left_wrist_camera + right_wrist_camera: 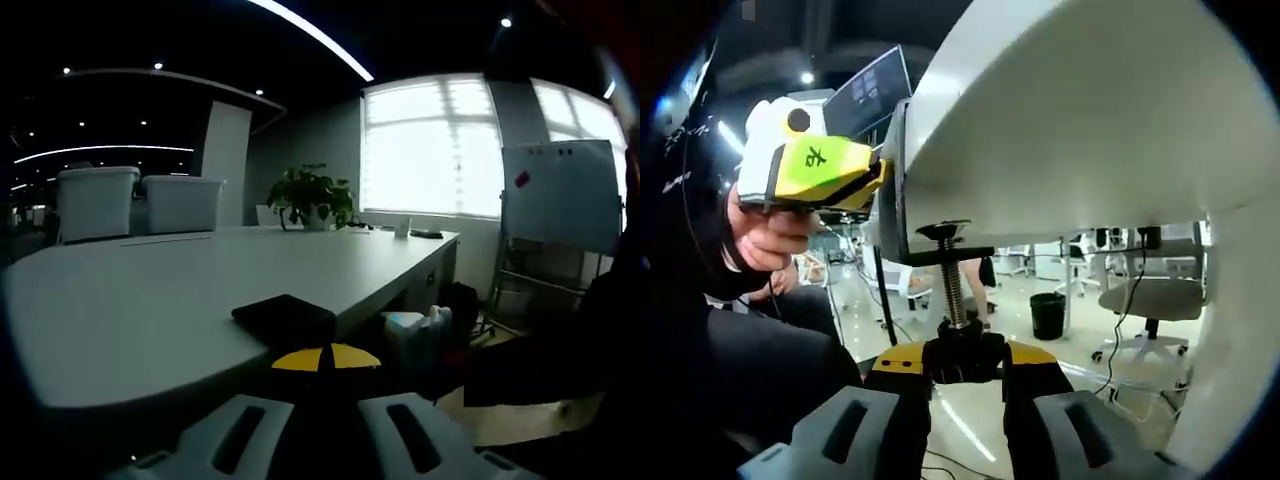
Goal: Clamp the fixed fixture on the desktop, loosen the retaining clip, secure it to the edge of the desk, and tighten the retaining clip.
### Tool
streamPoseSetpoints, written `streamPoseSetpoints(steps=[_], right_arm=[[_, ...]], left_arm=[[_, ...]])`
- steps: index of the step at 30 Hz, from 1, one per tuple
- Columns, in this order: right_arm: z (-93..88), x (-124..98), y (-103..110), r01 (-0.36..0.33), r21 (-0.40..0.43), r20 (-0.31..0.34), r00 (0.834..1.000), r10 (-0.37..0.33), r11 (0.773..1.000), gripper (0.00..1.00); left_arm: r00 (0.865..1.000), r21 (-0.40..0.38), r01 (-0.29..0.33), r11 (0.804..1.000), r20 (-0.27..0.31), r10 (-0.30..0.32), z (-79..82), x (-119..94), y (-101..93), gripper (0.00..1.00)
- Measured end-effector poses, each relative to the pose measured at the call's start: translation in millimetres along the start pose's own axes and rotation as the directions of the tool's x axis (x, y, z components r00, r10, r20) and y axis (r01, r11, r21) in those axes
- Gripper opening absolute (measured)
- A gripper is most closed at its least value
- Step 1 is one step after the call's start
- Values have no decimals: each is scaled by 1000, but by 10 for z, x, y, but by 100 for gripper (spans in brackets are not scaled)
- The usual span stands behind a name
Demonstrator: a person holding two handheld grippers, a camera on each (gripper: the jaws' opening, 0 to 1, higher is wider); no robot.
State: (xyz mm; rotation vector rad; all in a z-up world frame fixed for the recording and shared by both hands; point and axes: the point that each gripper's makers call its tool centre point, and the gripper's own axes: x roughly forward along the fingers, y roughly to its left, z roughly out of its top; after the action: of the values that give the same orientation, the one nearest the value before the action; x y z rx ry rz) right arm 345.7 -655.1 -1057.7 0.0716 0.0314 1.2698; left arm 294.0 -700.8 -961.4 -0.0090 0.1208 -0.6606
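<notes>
Two views are given: in the left gripper view, the left gripper is closed on the black fixture, which is seated on the desk edge at 6 o'clock. In the right gripper view, a hand is seen at 9 o'clock, the clamp bracket is hooked over the desk edge, and the right gripper is closed on the threaded retaining screw at 6 o'clock.

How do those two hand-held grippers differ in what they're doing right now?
The left gripper is up at the desk edge, by the top of the black clamp; the right gripper is under the desk, closed on the clamp's screw. The left gripper looks along the desktop; the right gripper points upward. Both work on the same clamp.
</notes>
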Motion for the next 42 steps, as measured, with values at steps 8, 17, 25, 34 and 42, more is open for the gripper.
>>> streamPoseSetpoints(steps=[8, 17, 25, 34, 42], right_arm=[[-12, 0, 22, -6, 13, -1, 1000, 6, 1000, 26], [-45, -111, -37, 159, 21, 27, 987, -160, 987, 39], [-68, -278, 31, 358, 44, 45, 932, -360, 933, 72], [128, -374, 68, 605, 0, 98, 793, -602, 797, 51], [124, -242, 121, 746, -136, 46, 662, -748, 652, 74]], left_arm=[[1000, 5, -5, 1000, -8, 5, 1, -7, -10, 1], [1000, -6, 5, 1000, -13, -5, 1, -8, -14, 1], [1000, 2, 25, 1000, 15, -25, 59, 17, -51, 1], [998, 4, 47, 999, 37, -47, 94, 12, -55, 1], [997, -4, 59, 998, 40, -59, 97, 11, -48, 1]])
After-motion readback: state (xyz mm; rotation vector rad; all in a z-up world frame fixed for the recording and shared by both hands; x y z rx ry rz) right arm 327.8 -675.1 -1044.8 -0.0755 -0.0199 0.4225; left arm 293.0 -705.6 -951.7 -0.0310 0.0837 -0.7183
